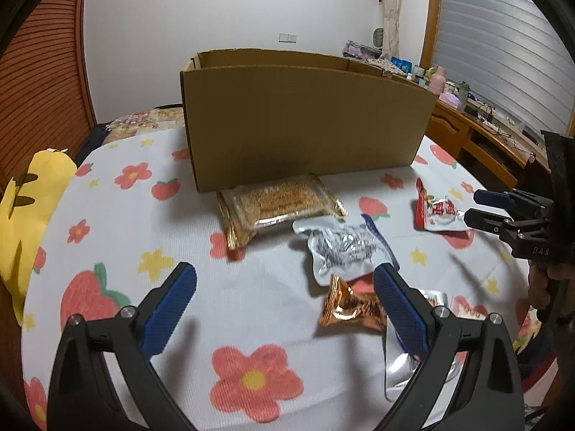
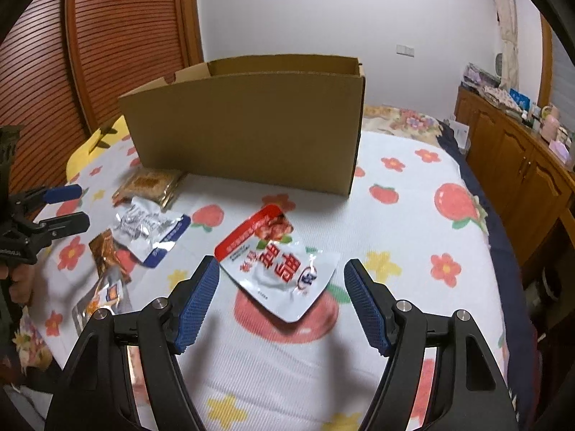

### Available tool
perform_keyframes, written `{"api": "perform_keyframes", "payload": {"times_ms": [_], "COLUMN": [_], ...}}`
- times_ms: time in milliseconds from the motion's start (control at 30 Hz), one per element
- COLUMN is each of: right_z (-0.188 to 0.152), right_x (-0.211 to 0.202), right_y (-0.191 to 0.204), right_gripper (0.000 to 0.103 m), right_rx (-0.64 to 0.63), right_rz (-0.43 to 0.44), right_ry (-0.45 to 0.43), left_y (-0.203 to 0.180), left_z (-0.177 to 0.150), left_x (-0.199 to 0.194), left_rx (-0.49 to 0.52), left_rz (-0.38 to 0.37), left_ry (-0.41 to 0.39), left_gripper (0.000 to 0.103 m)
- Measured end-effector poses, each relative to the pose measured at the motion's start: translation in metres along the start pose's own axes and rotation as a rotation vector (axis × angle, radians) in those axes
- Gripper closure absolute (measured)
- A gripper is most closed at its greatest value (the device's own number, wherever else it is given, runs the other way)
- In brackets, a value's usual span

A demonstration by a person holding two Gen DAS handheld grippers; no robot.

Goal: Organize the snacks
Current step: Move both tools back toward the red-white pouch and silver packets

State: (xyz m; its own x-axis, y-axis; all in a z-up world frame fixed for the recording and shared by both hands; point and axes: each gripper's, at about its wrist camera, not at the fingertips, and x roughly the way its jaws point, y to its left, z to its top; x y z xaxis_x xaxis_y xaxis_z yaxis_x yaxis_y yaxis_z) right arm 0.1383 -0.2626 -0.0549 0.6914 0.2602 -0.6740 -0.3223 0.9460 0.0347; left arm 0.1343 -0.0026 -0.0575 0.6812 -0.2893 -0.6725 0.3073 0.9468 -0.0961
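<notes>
An open cardboard box (image 1: 302, 122) stands on a floral cloth; it also shows in the right wrist view (image 2: 248, 136). In front lie a clear golden cracker pack (image 1: 276, 208), a silver pouch (image 1: 345, 248), a copper packet (image 1: 352, 309) and a red-and-white pouch (image 1: 438, 212). My left gripper (image 1: 284, 287) is open and empty, its right finger beside the copper packet. My right gripper (image 2: 282, 283) is open, its fingers either side of the red-and-white pouch (image 2: 276, 262), just above it. Another foil pack (image 2: 104, 294) lies at the left.
A yellow plush cushion (image 1: 25, 215) sits at the cloth's left edge. A wooden sideboard (image 2: 514, 158) with clutter runs along the right. A wooden slatted door (image 2: 107, 43) is behind the box on the left.
</notes>
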Motion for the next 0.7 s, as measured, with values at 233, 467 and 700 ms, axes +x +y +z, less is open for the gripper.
{"api": "perform_keyframes", "payload": {"times_ms": [233, 467, 700], "right_z": [-0.007, -0.005, 0.002], "right_x": [0.004, 0.011, 0.03], "right_y": [0.003, 0.005, 0.003], "right_gripper": [0.029, 0.029, 0.029], "right_rx": [-0.001, -0.025, -0.092], "right_rz": [0.007, 0.009, -0.007], "right_ry": [0.024, 0.045, 0.094], "left_y": [-0.009, -0.032, -0.061], "left_z": [-0.014, -0.017, -0.018], "left_x": [0.002, -0.001, 0.003], "left_rx": [0.002, 0.03, 0.081], "left_rz": [-0.026, -0.082, -0.136], "left_ry": [0.034, 0.054, 0.109], "left_gripper": [0.004, 0.007, 0.022]}}
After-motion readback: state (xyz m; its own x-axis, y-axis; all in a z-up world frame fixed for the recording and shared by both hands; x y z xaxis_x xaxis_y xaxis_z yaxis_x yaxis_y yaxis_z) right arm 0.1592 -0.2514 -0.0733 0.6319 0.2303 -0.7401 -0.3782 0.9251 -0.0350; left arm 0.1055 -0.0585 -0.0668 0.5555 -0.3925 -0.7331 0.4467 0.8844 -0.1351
